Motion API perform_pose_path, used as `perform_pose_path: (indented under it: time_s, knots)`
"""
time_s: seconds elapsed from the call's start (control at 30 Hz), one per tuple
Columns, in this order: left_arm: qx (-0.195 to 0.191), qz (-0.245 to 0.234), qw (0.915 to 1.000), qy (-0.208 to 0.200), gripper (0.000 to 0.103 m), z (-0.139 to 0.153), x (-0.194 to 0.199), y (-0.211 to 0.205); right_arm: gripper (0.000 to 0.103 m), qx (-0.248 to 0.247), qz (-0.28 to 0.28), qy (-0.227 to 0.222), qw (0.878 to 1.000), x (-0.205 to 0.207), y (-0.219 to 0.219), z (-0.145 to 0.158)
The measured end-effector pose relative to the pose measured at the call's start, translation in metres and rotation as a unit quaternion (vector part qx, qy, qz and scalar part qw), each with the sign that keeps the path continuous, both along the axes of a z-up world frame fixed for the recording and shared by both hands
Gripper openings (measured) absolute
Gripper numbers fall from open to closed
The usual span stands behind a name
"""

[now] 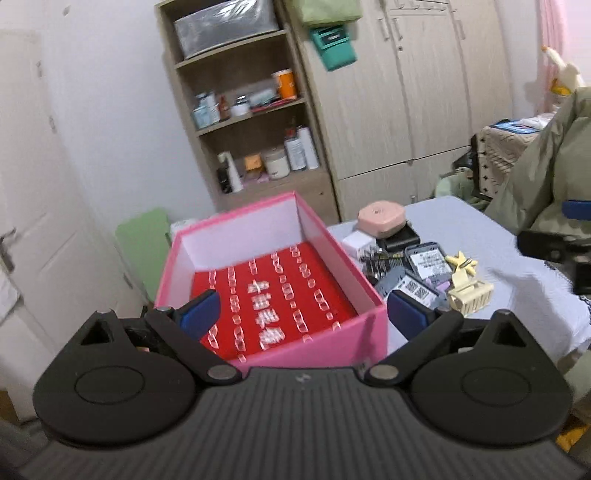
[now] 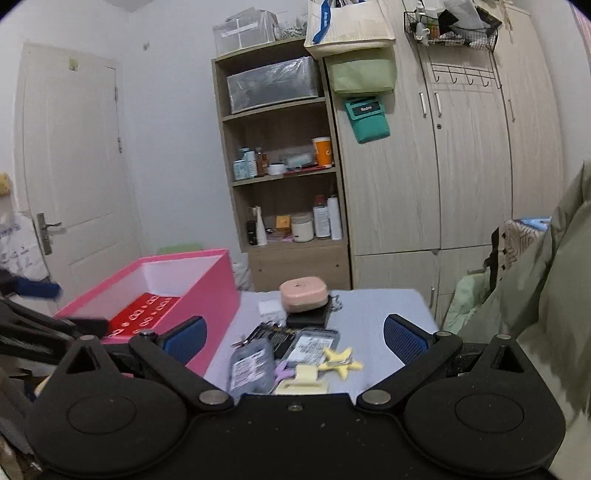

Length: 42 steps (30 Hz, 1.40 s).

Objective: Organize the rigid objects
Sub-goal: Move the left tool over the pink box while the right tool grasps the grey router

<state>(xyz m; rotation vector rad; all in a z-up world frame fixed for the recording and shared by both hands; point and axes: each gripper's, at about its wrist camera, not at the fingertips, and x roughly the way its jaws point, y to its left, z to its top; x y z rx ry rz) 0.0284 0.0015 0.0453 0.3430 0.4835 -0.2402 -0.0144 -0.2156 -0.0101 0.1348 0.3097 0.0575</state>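
Rigid objects lie in a loose pile on the grey surface, just right of the pink box. The pile includes a round pink case resting on a black block, a white cube, labelled grey packs, a yellow star-shaped clip and a cream claw clip.

The left wrist view looks down into the box: white inner walls and a red floor carrying rows of small clear pieces. The right wrist view sees only a strip of that floor past the box's side wall, but shows the pile more fully, plus a wire basket and hook rail high on the wardrobe.

The surface is covered in light grey cloth. Behind it stand an open wooden shelf unit with bottles, jars and an orange cup, a pale wood wardrobe, and a white door at left. Olive-green fabric fills the right edge.

The left gripper hovers over the near end of the box, jaws spread wide, empty. The right gripper hangs level over the near edge of the pile, jaws likewise wide and empty. Part of the left gripper appears at the left edge of the right wrist view, blurred.
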Motion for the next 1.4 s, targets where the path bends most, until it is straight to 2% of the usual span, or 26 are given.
perform_pose_path:
  time_s: [0.1, 0.23, 0.37, 0.43, 0.53, 0.63, 0.8, 0.87, 1.0, 1.07, 1.13, 1.27, 1.33, 1.4]
  knots:
    - [0.003, -0.021, 0.9997, 0.013, 0.098, 0.02, 0.012, 0.008, 0.103, -0.011, 0.002, 0.012, 1.0, 0.021, 0.0, 0.003]
    - [0.007, -0.039, 0.9987, 0.032, 0.098, 0.038, 0.025, 0.018, 0.103, -0.023, 0.047, 0.044, 0.998, 0.044, 0.007, 0.007]
    - [-0.013, -0.055, 0.991, 0.122, 0.098, 0.047, 0.055, 0.033, 0.103, -0.064, 0.091, 0.069, 0.991, 0.055, 0.025, 0.011]
    - [-0.012, -0.051, 0.9878, 0.147, 0.098, 0.048, 0.068, 0.039, 0.103, -0.073, 0.11, 0.081, 0.988, 0.058, 0.03, 0.013]
    - [0.013, -0.035, 0.9884, 0.147, 0.098, 0.05, 0.085, 0.051, 0.103, -0.087, 0.137, 0.102, 0.982, 0.066, 0.037, 0.011]
    - [0.028, -0.017, 0.9868, 0.159, 0.097, 0.049, 0.108, 0.068, 0.102, -0.115, 0.157, 0.128, 0.973, 0.078, 0.045, -0.003]
    - [0.035, 0.022, 0.9788, 0.201, 0.086, 0.043, 0.151, 0.101, 0.092, -0.162, 0.167, 0.184, 0.955, 0.1, 0.059, -0.036]
    - [0.039, 0.035, 0.9751, 0.215, 0.077, 0.037, 0.167, 0.113, 0.09, -0.164, 0.173, 0.198, 0.951, 0.108, 0.063, -0.043]
    - [0.037, 0.055, 0.969, 0.238, 0.069, 0.023, 0.2, 0.133, 0.086, -0.164, 0.179, 0.22, 0.945, 0.125, 0.069, -0.049]
    - [0.037, 0.062, 0.9665, 0.247, 0.057, 0.012, 0.215, 0.137, 0.084, -0.173, 0.181, 0.226, 0.942, 0.133, 0.073, -0.049]
    - [0.036, 0.063, 0.9641, 0.256, 0.052, 0.001, 0.227, 0.138, 0.081, -0.19, 0.187, 0.231, 0.936, 0.141, 0.078, -0.051]
    - [0.026, 0.049, 0.9593, 0.277, 0.026, -0.017, 0.243, 0.137, 0.079, -0.214, 0.206, 0.244, 0.923, 0.148, 0.085, -0.053]
    - [0.022, 0.039, 0.9593, 0.279, 0.019, -0.022, 0.247, 0.136, 0.079, -0.224, 0.211, 0.249, 0.918, 0.152, 0.089, -0.054]
    - [0.025, 0.036, 0.9628, 0.267, 0.017, -0.025, 0.249, 0.132, 0.079, -0.23, 0.211, 0.255, 0.915, 0.158, 0.091, -0.055]
